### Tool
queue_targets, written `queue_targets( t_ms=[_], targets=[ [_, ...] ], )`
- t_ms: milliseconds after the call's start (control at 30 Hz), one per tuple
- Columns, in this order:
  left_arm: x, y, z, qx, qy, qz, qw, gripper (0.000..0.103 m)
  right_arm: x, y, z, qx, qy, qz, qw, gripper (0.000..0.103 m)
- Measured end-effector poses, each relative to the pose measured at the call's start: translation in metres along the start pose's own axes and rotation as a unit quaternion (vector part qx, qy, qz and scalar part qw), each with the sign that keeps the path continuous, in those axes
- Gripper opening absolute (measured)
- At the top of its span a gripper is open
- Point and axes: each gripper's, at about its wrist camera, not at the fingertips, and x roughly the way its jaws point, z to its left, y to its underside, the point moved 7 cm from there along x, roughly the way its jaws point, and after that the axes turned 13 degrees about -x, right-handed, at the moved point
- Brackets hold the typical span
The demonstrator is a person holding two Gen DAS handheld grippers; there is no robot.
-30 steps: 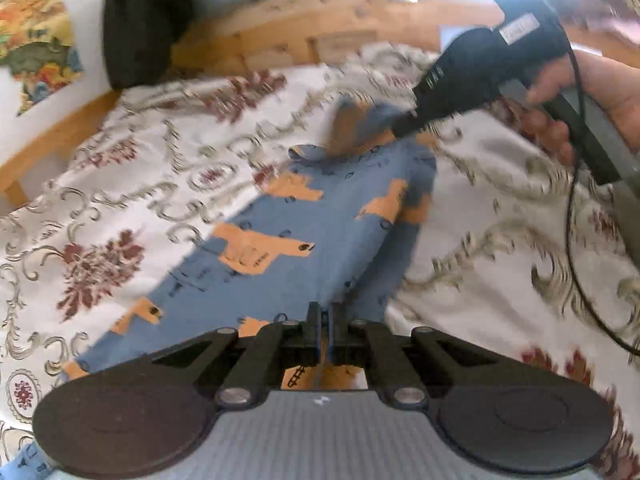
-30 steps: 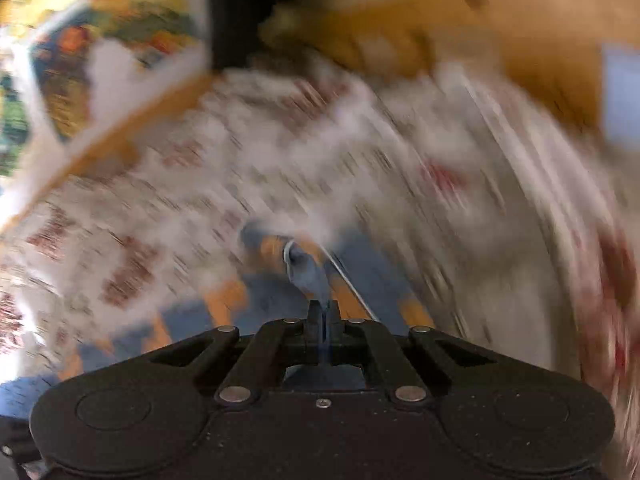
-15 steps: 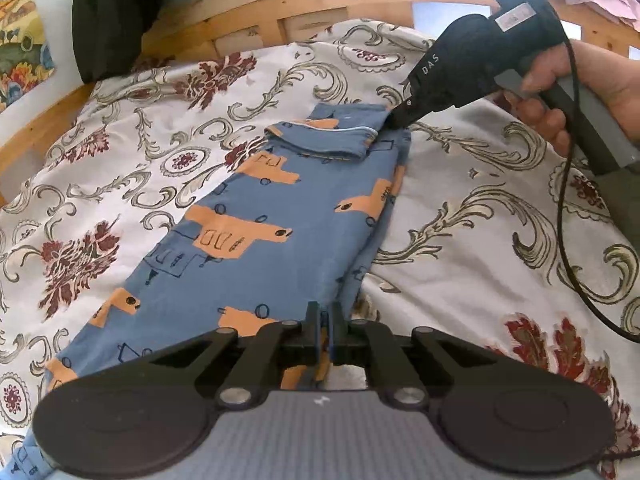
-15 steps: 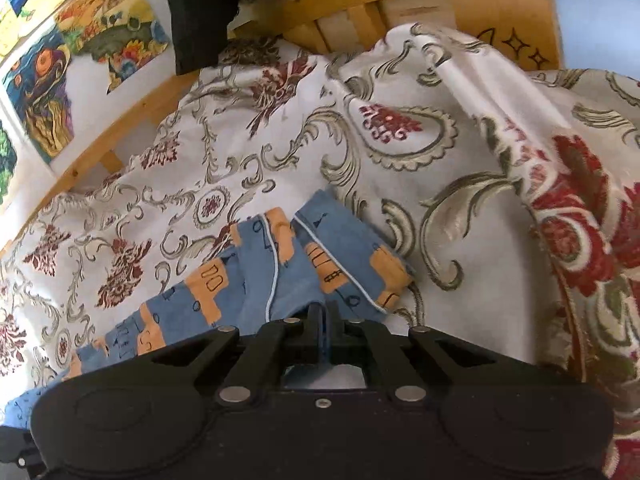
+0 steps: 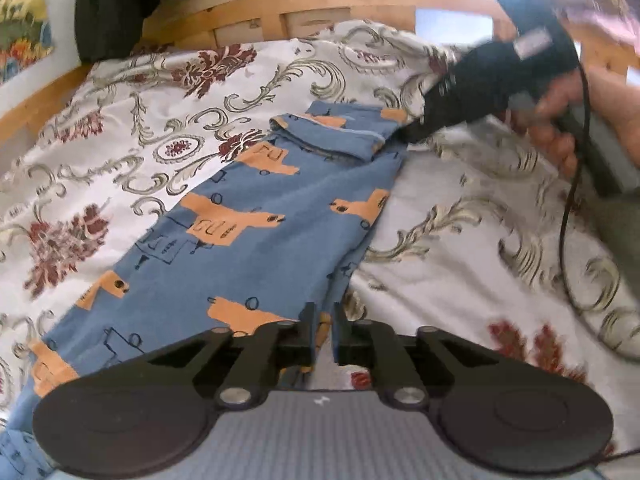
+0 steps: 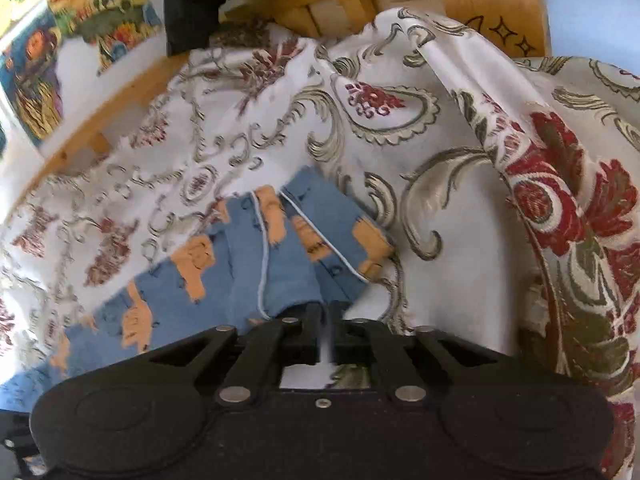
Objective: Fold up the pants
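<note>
I have the soft blue cotton pants printed with orange vehicles (image 5: 256, 236) lying lengthwise down the middle of the frame on the cream bedspread with red flowers and grey scrolls (image 5: 460, 240), their far end already doubled back in a small flap at upper centre. My left gripper (image 5: 321, 334) at the bottom centre is clenched on the near right edge of the cloth, a sliver of orange print showing between its fingers. My right gripper (image 6: 327, 330) sits at the flap's corner with its fingers nearly together, but I cannot tell whether any cloth is pinched there. The fabric looks light, limp and stretchy, so I judge it will sag and crease unless I take it by hems or seamed edges and keep it taut.
</note>
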Motion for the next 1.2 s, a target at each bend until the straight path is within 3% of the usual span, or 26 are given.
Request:
queue_targets(
  t_ms=[67, 133, 233, 333, 400, 467, 567, 633, 800, 1033, 1100, 1167, 1200],
  targets=[
    [-0.003, -0.009, 0.004, -0.037, 0.018, -0.003, 0.9991, 0.059, -0.005, -0.003, 0.003, -0.023, 0.016, -0.012, 1.000, 0.038],
    [-0.007, -0.025, 0.008, -0.061, 0.028, -0.020, 0.9976, 0.077, -0.012, -0.005, 0.008, -0.046, 0.028, -0.031, 0.998, 0.075],
    [-0.003, -0.060, 0.013, -0.085, 0.033, -0.034, 0.9952, 0.096, -0.018, -0.005, 0.020, -0.098, 0.051, -0.058, 0.992, 0.093],
    [0.009, -0.101, 0.024, -0.116, 0.033, -0.052, 0.9913, 0.101, -0.023, -0.005, 0.035, -0.170, 0.097, -0.095, 0.976, 0.099],
    [0.025, -0.127, 0.030, -0.127, 0.032, -0.048, 0.9902, 0.101, -0.024, -0.001, 0.052, -0.241, 0.130, -0.118, 0.955, 0.099],
    [0.044, -0.150, 0.033, -0.135, 0.035, -0.038, 0.9895, 0.100, -0.020, 0.006, 0.070, -0.306, 0.134, -0.128, 0.934, 0.098],
    [0.070, -0.172, 0.033, -0.154, 0.059, -0.024, 0.9860, 0.095, -0.008, 0.021, 0.095, -0.412, 0.144, -0.122, 0.891, 0.084],
    [0.082, -0.177, 0.030, -0.165, 0.081, -0.018, 0.9828, 0.092, -0.001, 0.028, 0.101, -0.450, 0.153, -0.116, 0.872, 0.071],
    [0.112, -0.178, 0.023, -0.170, 0.102, 0.000, 0.9802, 0.087, 0.013, 0.033, 0.100, -0.488, 0.166, -0.092, 0.852, 0.051],
    [0.134, -0.180, 0.031, -0.222, 0.104, 0.002, 0.9696, 0.078, 0.017, 0.045, 0.113, -0.549, 0.162, -0.100, 0.814, 0.050],
    [0.140, -0.182, 0.038, -0.244, 0.101, 0.005, 0.9644, 0.071, 0.020, 0.047, 0.115, -0.559, 0.158, -0.096, 0.808, 0.046],
    [0.147, -0.181, 0.043, -0.267, 0.095, 0.018, 0.9589, 0.055, 0.025, 0.047, 0.115, -0.561, 0.158, -0.088, 0.808, 0.035],
    [0.151, -0.180, 0.045, -0.278, 0.096, 0.026, 0.9554, 0.053, 0.027, 0.047, 0.115, -0.563, 0.160, -0.084, 0.807, 0.031]
  ],
)
